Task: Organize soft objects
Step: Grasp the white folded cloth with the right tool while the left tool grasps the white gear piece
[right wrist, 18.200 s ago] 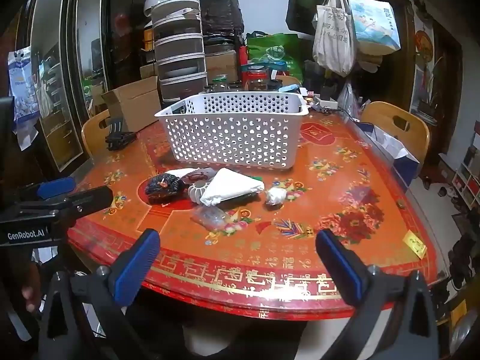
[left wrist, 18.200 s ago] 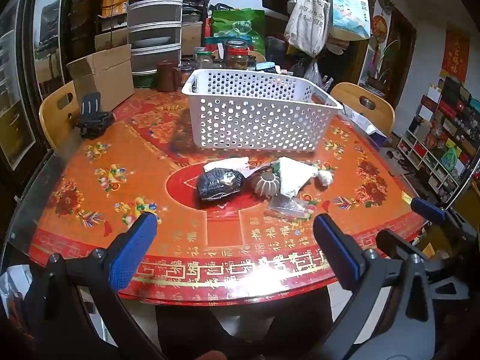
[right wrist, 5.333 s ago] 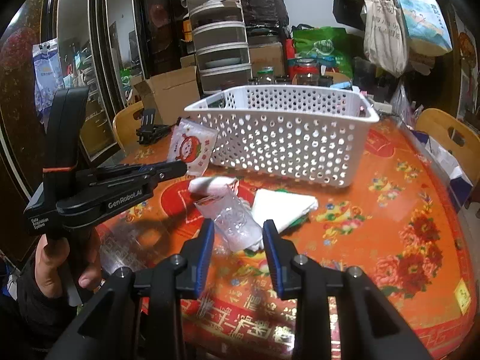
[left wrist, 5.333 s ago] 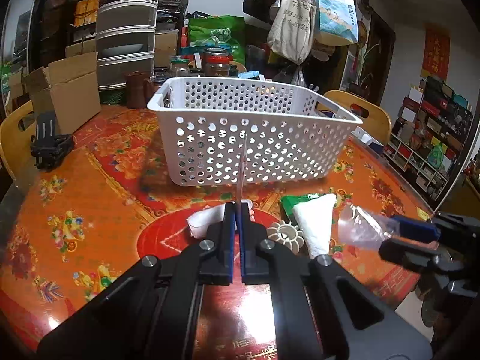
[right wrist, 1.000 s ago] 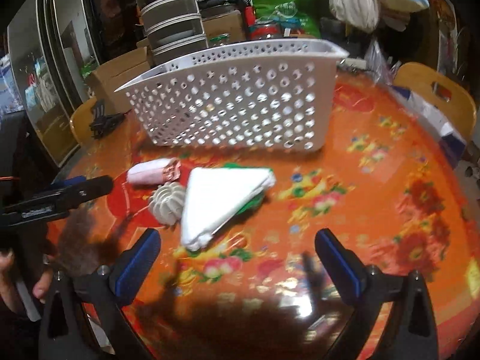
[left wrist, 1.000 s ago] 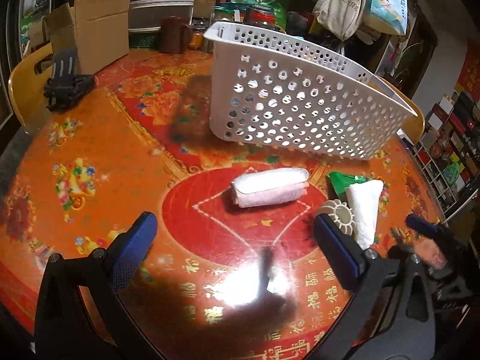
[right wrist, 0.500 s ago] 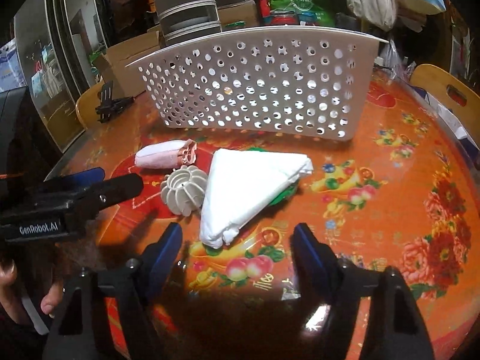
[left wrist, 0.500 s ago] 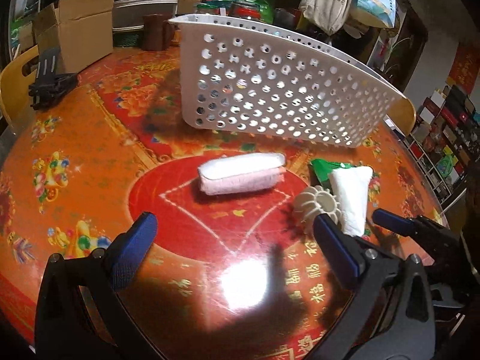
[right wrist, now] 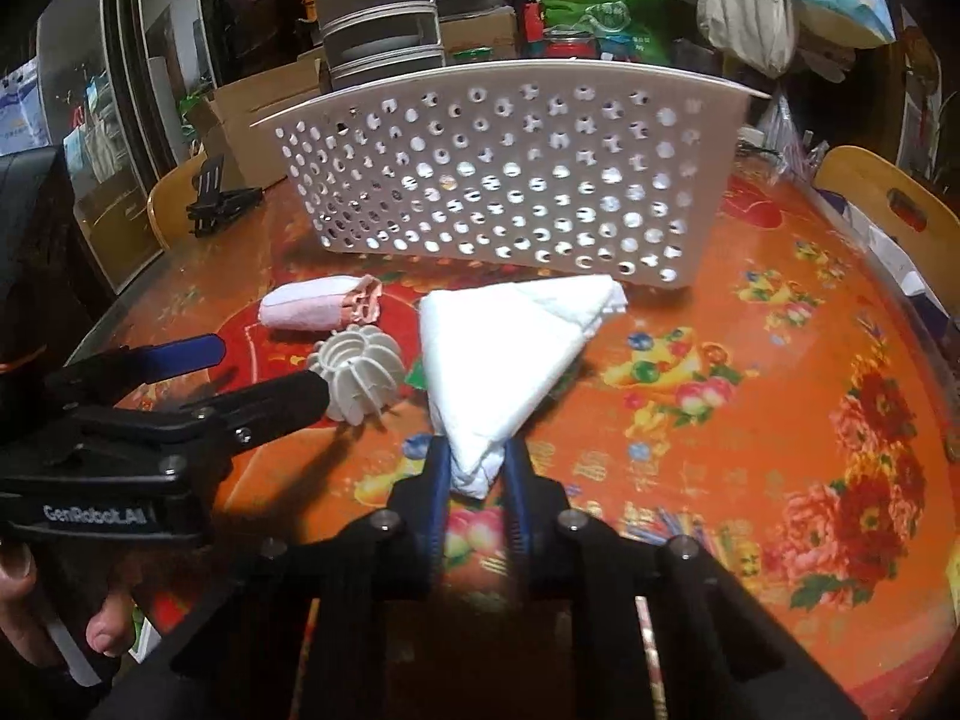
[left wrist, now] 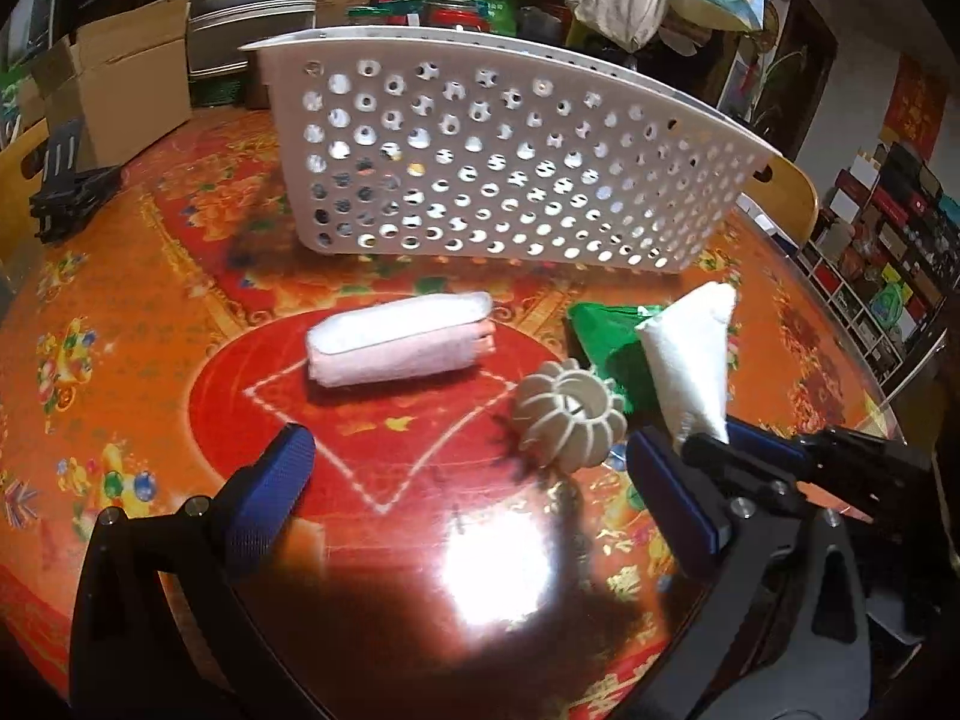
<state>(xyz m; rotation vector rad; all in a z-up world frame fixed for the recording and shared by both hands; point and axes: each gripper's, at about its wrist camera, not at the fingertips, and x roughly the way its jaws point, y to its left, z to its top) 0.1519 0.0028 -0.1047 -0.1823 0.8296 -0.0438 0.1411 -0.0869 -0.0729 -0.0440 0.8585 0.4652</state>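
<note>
The right tool (right wrist: 475, 471) is pinched on the near corner of the white folded cloth (right wrist: 510, 348), which lies on the surface (right wrist: 750, 420) straight ahead of it, short of the basket (right wrist: 510, 180). Light and limp, it will likely droop and unfold from a corner grip. The left tool (left wrist: 474, 492) hangs wide apart, the pink rolled towel (left wrist: 402, 345) just beyond its fingers.

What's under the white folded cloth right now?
A green item pokes out beneath the white folded cloth, on its ribbed-ball side. The cloth covers the rest, so I can't identify it.
</note>
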